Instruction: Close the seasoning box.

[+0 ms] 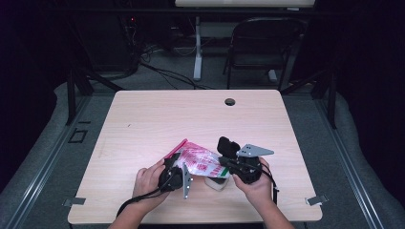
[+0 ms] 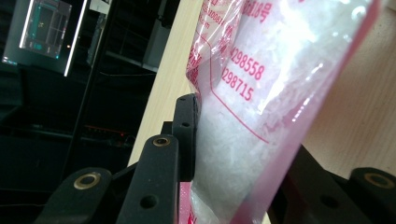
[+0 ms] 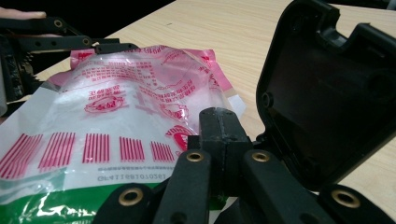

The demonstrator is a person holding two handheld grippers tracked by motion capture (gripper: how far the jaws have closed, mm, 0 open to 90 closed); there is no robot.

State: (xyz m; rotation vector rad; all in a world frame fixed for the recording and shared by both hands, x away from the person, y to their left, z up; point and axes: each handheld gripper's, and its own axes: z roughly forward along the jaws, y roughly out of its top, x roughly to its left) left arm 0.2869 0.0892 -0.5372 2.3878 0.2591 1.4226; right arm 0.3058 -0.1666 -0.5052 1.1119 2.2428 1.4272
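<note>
A clear plastic bag (image 1: 199,161) with red print lay low in the middle of the high view, on the near part of the wooden table (image 1: 157,119). It was held up between two hands.

The left gripper (image 1: 177,172) sat at the bag's left end. In the left gripper view its two black jaws stood on either side of the bag (image 2: 252,116), one on the left and one at the lower right, and they pinched the bag between them. White stuff showed inside the bag, with red numbers on the plastic.

The right gripper (image 1: 228,163) was at the bag's right end in the high view, with a grey plate on top. In the right gripper view its jaws were pressed tight together in the lower middle of the frame, just at the bag's (image 3: 107,126) edge. I could not tell if a bit of bag was caught between them. A black case (image 3: 327,93) stood open at the right of that frame.
</note>
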